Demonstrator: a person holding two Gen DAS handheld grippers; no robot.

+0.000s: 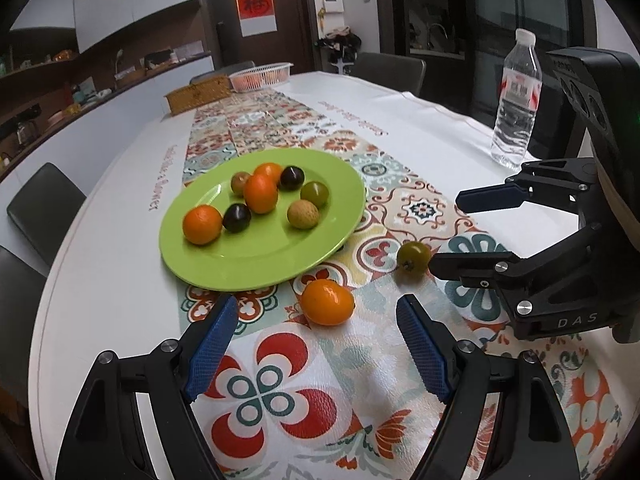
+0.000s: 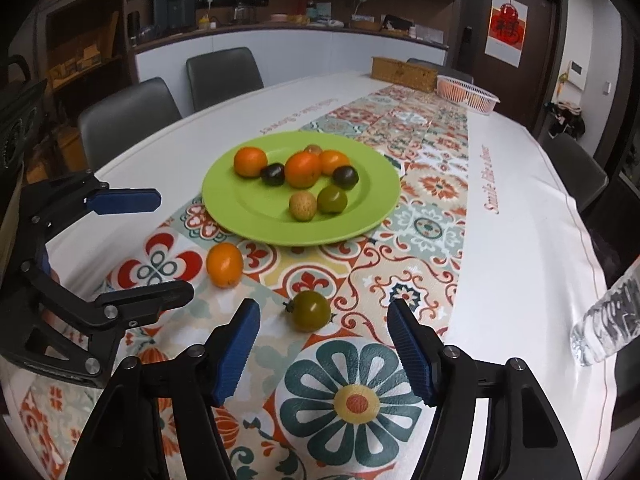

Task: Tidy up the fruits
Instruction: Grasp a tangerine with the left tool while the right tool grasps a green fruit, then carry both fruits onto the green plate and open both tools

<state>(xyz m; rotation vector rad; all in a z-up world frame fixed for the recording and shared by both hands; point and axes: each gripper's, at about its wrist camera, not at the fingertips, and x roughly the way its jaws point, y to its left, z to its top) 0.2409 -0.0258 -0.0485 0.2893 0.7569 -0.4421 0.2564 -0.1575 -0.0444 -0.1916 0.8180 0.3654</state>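
Fruits, left wrist view: orange kumquat (image 1: 327,302) lies ahead between the spread, empty fingers of left gripper (image 1: 316,354), likely lined up for a grab.
Plate: green plate (image 1: 256,264) beyond holds eight small fruits.
Right wrist view: green tomato (image 2: 311,310) sits ahead of right gripper (image 2: 324,346), jaws wide, empty; kumquat ahead-left, off the plate.

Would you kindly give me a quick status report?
Both claws open, empty. Orange fruit and green tomato off the green plate. Path unobstructed.
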